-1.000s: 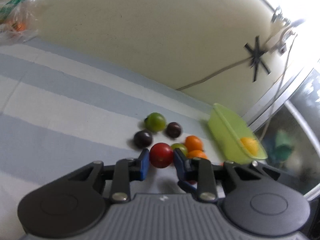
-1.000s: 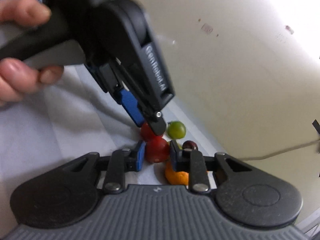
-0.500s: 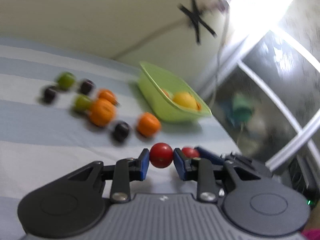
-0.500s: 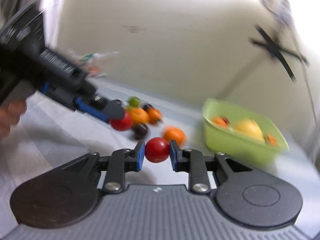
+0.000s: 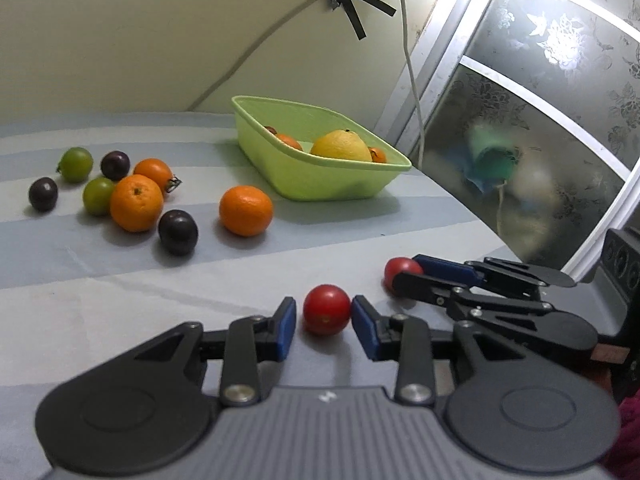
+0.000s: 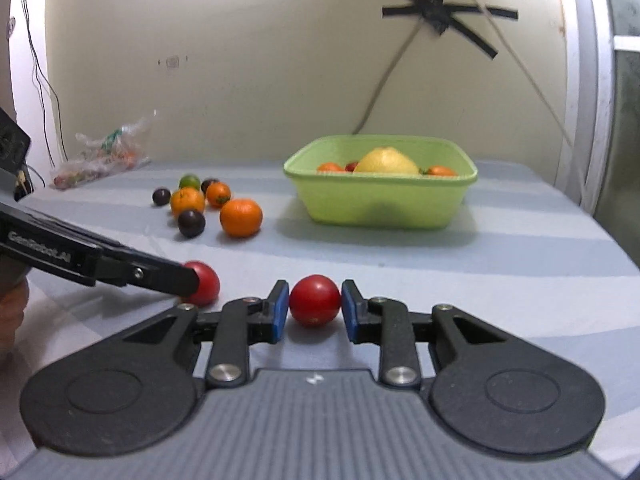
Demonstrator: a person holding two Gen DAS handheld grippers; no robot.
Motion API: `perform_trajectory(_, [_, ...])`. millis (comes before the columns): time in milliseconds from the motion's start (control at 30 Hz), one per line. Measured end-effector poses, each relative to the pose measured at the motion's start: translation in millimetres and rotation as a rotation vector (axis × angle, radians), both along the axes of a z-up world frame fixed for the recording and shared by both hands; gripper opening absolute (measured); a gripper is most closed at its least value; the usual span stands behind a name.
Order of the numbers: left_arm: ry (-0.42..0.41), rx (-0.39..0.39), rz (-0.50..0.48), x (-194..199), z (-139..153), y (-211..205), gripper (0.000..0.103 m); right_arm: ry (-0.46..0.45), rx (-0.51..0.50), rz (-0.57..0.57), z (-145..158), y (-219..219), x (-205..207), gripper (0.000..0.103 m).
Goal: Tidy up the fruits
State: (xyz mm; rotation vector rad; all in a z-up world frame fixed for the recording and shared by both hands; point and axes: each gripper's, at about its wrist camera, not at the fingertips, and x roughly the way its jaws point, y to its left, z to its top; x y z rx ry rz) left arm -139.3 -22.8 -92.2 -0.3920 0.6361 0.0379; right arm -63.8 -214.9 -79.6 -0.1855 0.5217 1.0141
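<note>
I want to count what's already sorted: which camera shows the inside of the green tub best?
The left wrist view: it looks down into the green tub, showing the lemon and oranges. The right wrist view sees the tub side-on, its wall hiding most of the fruit.

Table: carries everything; wall behind it at 12 o'clock.
Basin: far side of the table, at 1 o'clock in the right wrist view; several fruits lie in it.
Loose fruit cluster: on the table at 11 o'clock, left of the basin and apart from it.
Plastic bag: far left at 10 o'clock, against the wall, behind the cluster.
Near tomato: on the table at 6 o'clock, before the basin, between the right gripper's opening jaws.
Second tomato: left of the near tomato, at 8 o'clock, between the left gripper's opening jaws.
</note>
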Motion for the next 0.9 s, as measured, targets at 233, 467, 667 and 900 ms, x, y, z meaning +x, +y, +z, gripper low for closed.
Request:
perform_trajectory(233, [-0.013, 0.062, 0.025, 1, -3, -10, 0.045, 0.011, -0.032, 0.022, -3, 0, 3, 0.032])
perform_trajectory(467, [-0.038, 0.138, 0.023, -4, -6, -17, 0.047, -0.002, -0.058, 0.018, -4, 0, 3, 0.038])
perform_trajectory(667, [-0.033, 0.186, 0.022, -4, -6, -22, 0.047, -0.001, -0.06, 0.003, -5, 1, 1, 0.039])
perform_trajectory(900, [-0.034, 0.202, 0.023, -5, -7, -22, 0.047, -0.026, -0.073, -0.033, -6, 2, -7, 0.042])
